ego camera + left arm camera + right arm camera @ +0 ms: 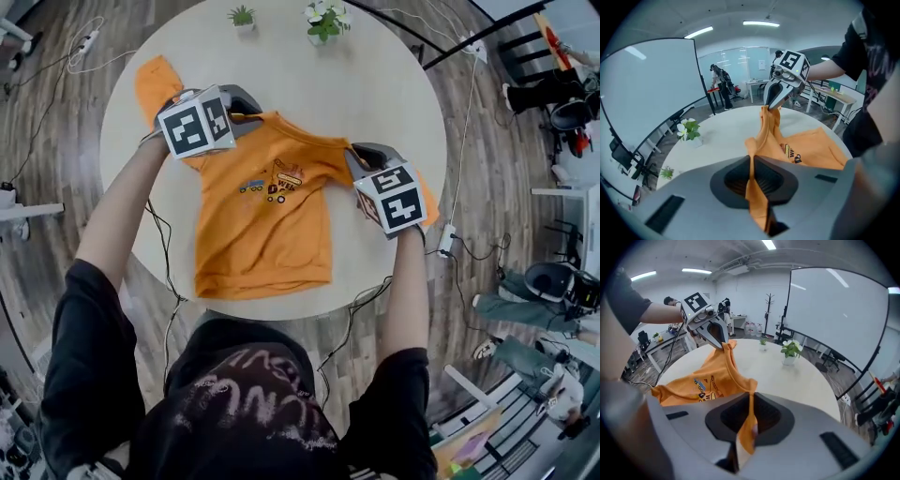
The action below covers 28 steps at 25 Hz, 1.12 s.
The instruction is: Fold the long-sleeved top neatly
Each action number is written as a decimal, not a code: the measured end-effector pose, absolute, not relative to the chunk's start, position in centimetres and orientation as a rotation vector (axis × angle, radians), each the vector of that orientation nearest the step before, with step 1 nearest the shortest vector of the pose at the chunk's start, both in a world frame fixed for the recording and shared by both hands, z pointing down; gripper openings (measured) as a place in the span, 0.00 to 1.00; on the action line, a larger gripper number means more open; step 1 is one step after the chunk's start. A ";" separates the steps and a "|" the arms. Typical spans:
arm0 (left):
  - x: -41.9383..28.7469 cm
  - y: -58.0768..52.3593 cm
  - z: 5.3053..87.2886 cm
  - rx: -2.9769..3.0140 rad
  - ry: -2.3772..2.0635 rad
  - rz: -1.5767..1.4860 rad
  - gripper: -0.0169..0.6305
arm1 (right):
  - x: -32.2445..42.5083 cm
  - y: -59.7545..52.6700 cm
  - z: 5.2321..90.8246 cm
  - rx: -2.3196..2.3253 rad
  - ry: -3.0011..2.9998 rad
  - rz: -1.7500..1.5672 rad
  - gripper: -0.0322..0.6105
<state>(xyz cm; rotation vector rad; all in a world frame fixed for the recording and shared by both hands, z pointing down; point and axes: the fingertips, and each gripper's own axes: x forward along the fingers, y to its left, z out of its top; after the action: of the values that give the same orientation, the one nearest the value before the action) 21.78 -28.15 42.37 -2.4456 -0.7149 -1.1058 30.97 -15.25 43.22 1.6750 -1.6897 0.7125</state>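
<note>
Round white table (375, 84) on a wood-plank floor (56, 187), with a big whiteboard (647, 89) standing beside it in both gripper views. The left gripper (751, 180) has its jaws pinched tight on a fold of orange fabric that runs up between the pads and out the front. The right gripper (751, 416) is the same, jaws clamped on a thin orange fold. Both hold the orange long-sleeved top (267, 225), one at each upper corner. That is probably the shoulders, but the marker cubes cover the exact spots in the head view. Both grippers point downward. Each gripper view shows the other gripper across the table with a peak of cloth hanging from its tips. The upper edge of the top is held up off the table and sags between the two grips. The body drapes down toward the person, chest print (277, 180) facing up, and the hem (262, 281) lies near the table's near edge. One sleeve (155, 80) lies flat on the table beyond the left gripper. The other sleeve (429, 202) is only a sliver showing past the right gripper. At the far edge, well apart from the top, are a small green plant (242, 17) and a white-flowered plant (325, 19). Cables (164, 244) hang from the grippers to the floor. People stand at desks in the background.
</note>
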 end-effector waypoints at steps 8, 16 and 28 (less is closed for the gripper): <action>18.6 -26.5 30.4 -2.416 -0.503 -0.961 0.07 | 29.2 -14.1 32.1 1.766 -1.752 0.479 0.10; 14.1 -22.5 18.2 -2.388 -0.342 -0.768 0.07 | 25.5 -10.7 19.7 1.850 -1.770 0.212 0.10; 8.5 -12.5 2.0 -2.337 -0.216 -0.479 0.07 | 20.4 -1.0 3.0 2.017 -1.790 -0.182 0.10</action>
<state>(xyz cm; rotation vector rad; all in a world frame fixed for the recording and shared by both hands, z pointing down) 8.45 -12.47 2.01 -2.3366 -0.2165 -0.4788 20.41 -1.03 3.04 2.0166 -1.7904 -0.1823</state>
